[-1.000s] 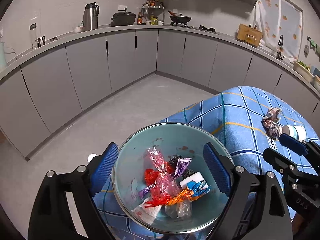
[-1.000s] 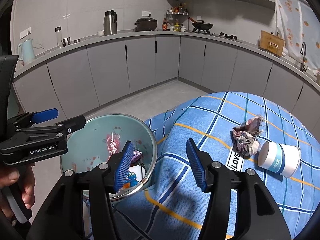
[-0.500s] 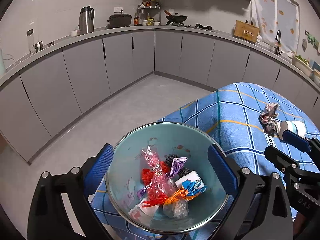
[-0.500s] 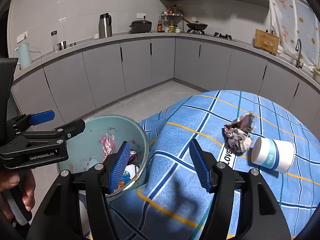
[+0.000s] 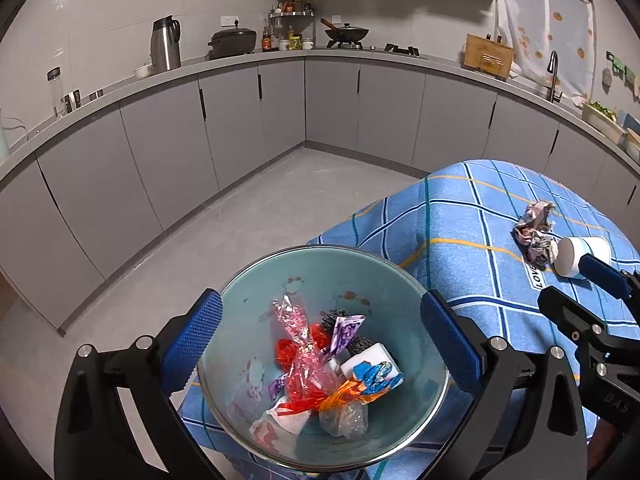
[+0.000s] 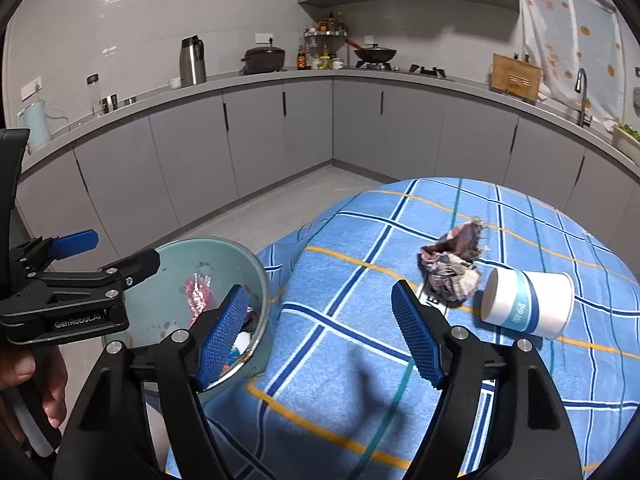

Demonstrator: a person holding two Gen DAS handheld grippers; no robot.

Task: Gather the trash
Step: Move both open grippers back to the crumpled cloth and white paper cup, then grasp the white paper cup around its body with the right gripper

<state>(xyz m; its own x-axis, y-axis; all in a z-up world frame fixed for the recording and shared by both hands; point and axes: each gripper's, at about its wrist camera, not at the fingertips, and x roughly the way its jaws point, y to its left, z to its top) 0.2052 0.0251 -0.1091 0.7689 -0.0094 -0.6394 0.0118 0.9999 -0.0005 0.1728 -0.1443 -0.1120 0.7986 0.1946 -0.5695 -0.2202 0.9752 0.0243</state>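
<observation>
Left gripper point(image 5: 320, 336) hangs over the bin point(image 5: 256, 280) at the worktop's point(image 5: 460, 216) left edge, jaws spreading wide, nothing between them. Wrappers point(image 5: 316, 368) lie inside the bin. Right gripper point(image 6: 320, 332) opening too, empty, above the blue cloth. Far right: crumpled paper point(image 6: 452, 264) touching a tipped cup point(image 6: 528, 304).

1. The right gripper point(image 6: 320, 336) hangs over the blue checked cloth point(image 6: 340, 380), jaws opening, nothing between them.
2. Ahead to its right, a crumpled wrapper point(image 6: 450, 268) touches a tipped paper cup point(image 6: 528, 306).
3. The bowl point(image 6: 168, 276) (trash inside) sits left.
</observation>
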